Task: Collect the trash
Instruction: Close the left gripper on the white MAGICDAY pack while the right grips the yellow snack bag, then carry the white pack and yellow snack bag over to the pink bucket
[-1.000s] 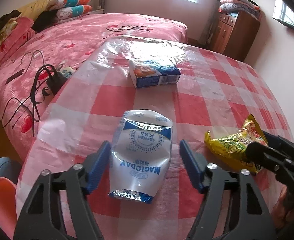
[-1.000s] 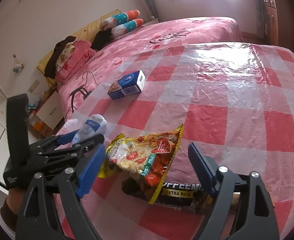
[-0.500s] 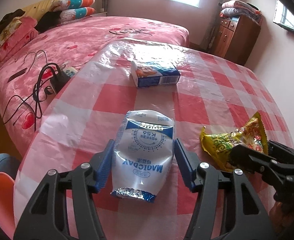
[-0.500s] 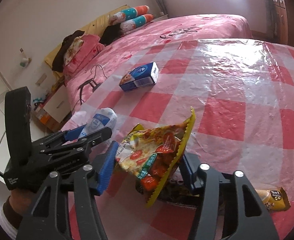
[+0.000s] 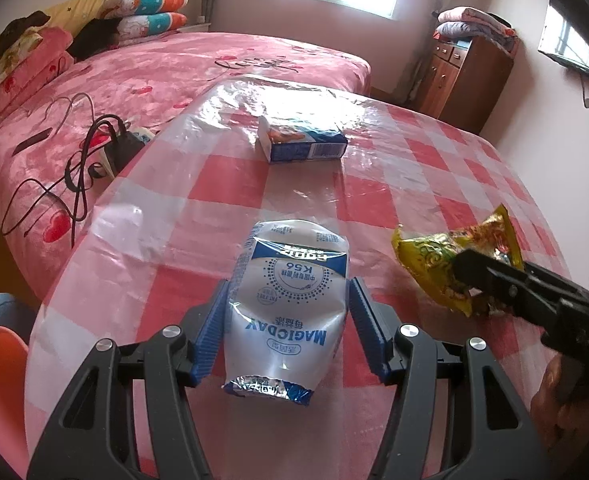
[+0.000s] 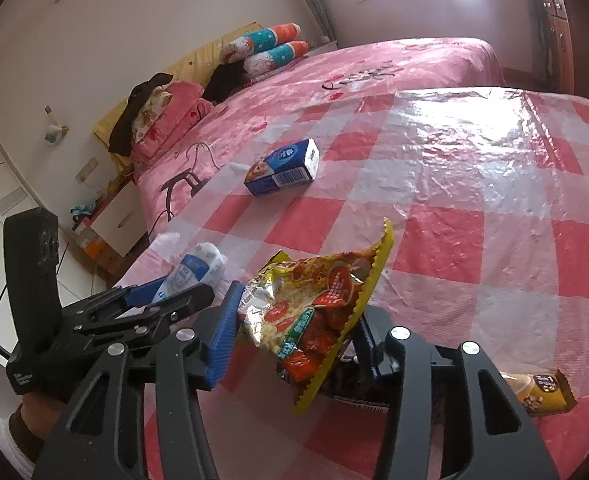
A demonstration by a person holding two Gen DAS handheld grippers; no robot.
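Nearest to me, in the lower middle of the left wrist view, the left gripper [image 5: 288, 330] has its blue ribbed pads pressed on both sides of a white and blue pouch [image 5: 288, 308]. The pouch is soft, shiny plastic film, dented at the waist, with a crimped foil seam at its near end.

In the lower middle of the right wrist view, the right gripper [image 6: 294, 340] is closing its jaws on a yellow snack bag [image 6: 318, 304]. The pads already pinch it, and the bag stands up from the tabletop [image 6: 474, 184]. It is thin crinkled foil with a zigzag edge and red print. Under it lies a dark flat wrapper [image 6: 354, 396], and at the lower right a small brown and yellow sachet [image 6: 542, 394].

So two pieces are gripped, but I see no bin in either view, and I judge that the collecting is only at its start.

Farther away, near the centre of the frame, a blue carton [image 6: 282, 168] lies on its side, a stiff cardboard box with sharp corners. It waits untouched. The tabletop wears a glossy, wrinkled plastic cover with red and white squares. Behind it stands a bed [image 5: 174, 68] with a pink, plush-looking blanket.
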